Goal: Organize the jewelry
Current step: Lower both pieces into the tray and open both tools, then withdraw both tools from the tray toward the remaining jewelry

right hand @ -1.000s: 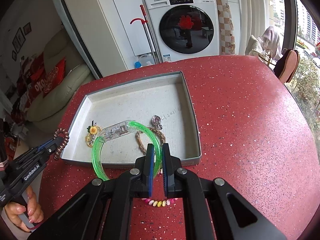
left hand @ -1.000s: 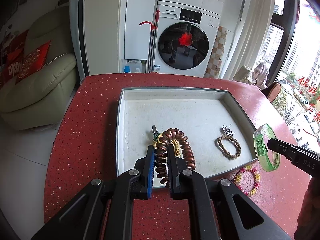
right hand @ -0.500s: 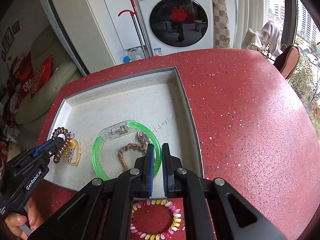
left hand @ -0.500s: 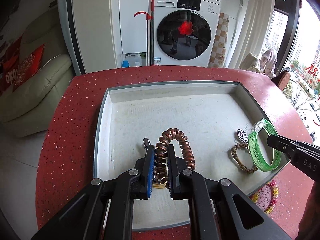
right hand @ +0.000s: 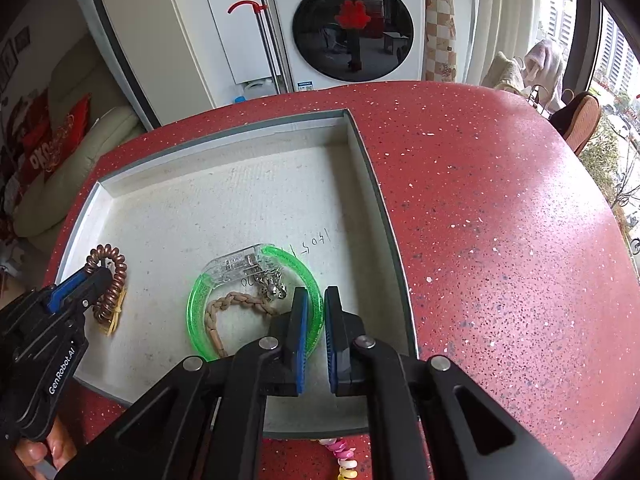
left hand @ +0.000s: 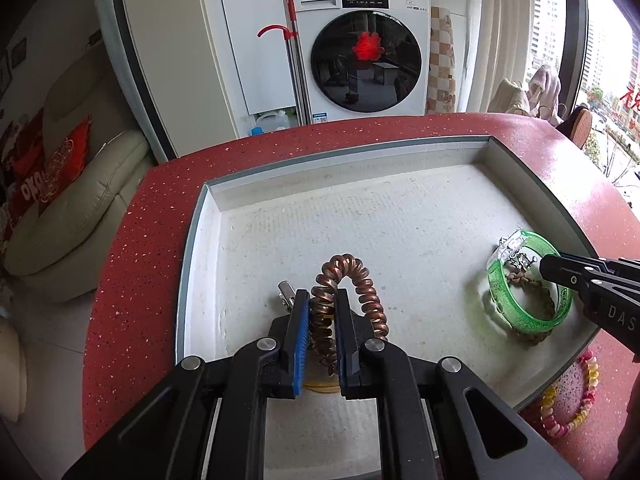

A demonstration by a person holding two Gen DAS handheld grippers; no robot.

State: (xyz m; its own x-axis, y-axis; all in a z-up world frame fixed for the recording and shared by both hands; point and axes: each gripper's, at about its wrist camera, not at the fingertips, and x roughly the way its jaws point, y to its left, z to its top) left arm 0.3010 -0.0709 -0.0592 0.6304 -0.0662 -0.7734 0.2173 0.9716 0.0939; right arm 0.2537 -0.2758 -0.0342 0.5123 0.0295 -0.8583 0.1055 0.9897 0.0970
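Observation:
A white tray (left hand: 192, 248) with a grey rim sits on the red speckled table. My left gripper (left hand: 322, 296) is shut on a copper coil bracelet (left hand: 360, 276) low over the tray's near left part. Under it lies a yellow hair clip (left hand: 320, 388). My right gripper (right hand: 316, 292) holds the rim of a green bangle (right hand: 196, 304), and its jaws are just opening. The bangle lies in the tray's near right part, over a tan braided bracelet (right hand: 240, 300) with a silver charm (right hand: 272, 284).
A pink and yellow beaded bracelet (left hand: 576, 412) lies on the table just outside the tray's near right corner. The far half of the tray floor (right hand: 224, 200) holds nothing. A washing machine (left hand: 360, 48) and a sofa (left hand: 80, 200) stand beyond the table.
Both grippers came down into the tray. The green bangle moved from beside the tray's right edge to rest over the braided bracelet. The coil bracelet sank toward the yellow clip.

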